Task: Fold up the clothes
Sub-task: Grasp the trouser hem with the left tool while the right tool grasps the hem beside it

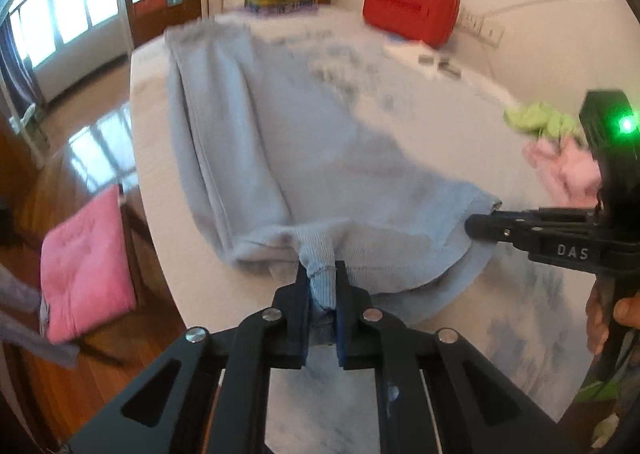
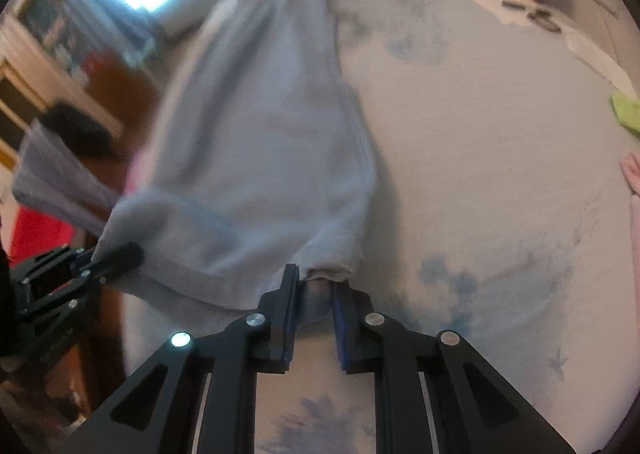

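Both grippers' fingers [image 1: 322,286] [image 2: 314,296] clamp blue garment [image 1: 280,142] hem, red bag [image 1: 410,8] clearer in left view

The garment [image 1: 280,142] lies spread on the desk [image 1: 440,102], reaching from its near edge toward the far side. The left gripper [image 1: 322,294] holds the near hem; the right gripper [image 1: 486,220] holds the hem's right corner. A bag [image 1: 412,6] sits behind, crumpled clothes [image 1: 556,146] to the right, and a cushion [image 1: 84,266] on a chair left of the desk.
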